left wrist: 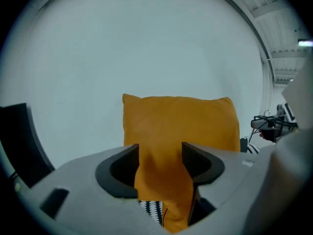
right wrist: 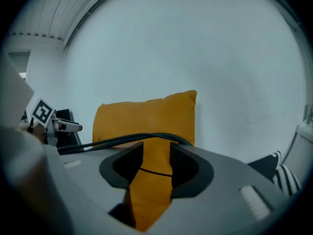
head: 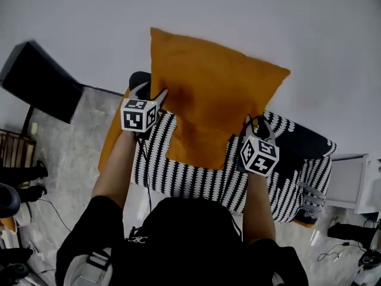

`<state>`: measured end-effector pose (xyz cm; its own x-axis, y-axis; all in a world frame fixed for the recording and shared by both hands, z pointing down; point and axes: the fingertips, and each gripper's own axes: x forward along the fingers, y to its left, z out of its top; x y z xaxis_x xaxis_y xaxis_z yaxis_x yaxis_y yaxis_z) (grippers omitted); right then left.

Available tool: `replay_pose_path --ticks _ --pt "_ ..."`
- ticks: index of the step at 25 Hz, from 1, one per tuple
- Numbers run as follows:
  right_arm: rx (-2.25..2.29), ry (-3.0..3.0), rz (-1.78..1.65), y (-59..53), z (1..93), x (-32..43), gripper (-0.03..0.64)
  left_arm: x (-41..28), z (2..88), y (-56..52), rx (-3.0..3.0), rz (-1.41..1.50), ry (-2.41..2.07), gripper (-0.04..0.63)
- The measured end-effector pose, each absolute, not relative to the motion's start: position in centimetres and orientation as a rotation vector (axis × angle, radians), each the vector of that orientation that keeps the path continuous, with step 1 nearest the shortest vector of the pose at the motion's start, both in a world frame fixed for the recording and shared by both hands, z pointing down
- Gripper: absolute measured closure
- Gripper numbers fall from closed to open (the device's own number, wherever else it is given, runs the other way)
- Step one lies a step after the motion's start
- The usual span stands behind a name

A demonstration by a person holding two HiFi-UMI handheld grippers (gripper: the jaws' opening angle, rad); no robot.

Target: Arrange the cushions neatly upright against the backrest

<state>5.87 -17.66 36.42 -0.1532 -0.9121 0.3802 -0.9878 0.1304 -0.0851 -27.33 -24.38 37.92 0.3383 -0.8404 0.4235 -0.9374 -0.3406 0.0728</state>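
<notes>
**Orange cushion upright, both grippers at its lower corners**

The orange cushion (head: 214, 100) stands upright in front of a white wall (head: 268, 22). Its lower edge rests behind and above a black-and-white striped cushion (head: 190, 171). Whether its back touches the wall cannot be told.

The left gripper (left wrist: 160, 153) is at the lower left corner of the orange cushion. Its jaws stand well apart. A fold of orange fabric hangs in the gap and fills it loosely, and the pads do not look clamped on it.

The right gripper (right wrist: 156, 153) is at the lower right corner. Its jaws are also apart, with a strip of orange fabric lying between them, not pinched. A dark cable (right wrist: 122, 140) arcs across the gripper body in front of the jaws.

A second patterned cushion (head: 303, 154), black with white stripes, lies to the right of the striped one. An orange edge (head: 113, 136) shows at the striped cushion's left side. A black box (head: 38, 82) sits far left on the grey floor (head: 65, 154).
</notes>
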Motion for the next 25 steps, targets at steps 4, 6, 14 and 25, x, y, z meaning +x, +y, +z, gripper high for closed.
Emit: replay_pose_path --ticks 4,6,14,25 --pt "1.859 -2.153 0.484 -20.0 37.4 6.9 0.421 -28.2 39.2 -27.7 2.276 0.458 -1.563 0.274" --pt "1.856 -2.137 0.512 -20.8 38.0 7.5 0.417 -28.8 40.1 -29.0 2.259 0.484 -1.561 0.252" --pt "1.781 -2.142 0.618 -21.6 39.2 7.9 0.413 -29.1 40.7 -31.1 2.257 0.537 -1.569 0.241" --pt "1.843 -2.080 0.521 -23.6 40.0 9.4 0.407 -28.8 42.6 -33.0 2.189 0.480 -1.521 0.193"
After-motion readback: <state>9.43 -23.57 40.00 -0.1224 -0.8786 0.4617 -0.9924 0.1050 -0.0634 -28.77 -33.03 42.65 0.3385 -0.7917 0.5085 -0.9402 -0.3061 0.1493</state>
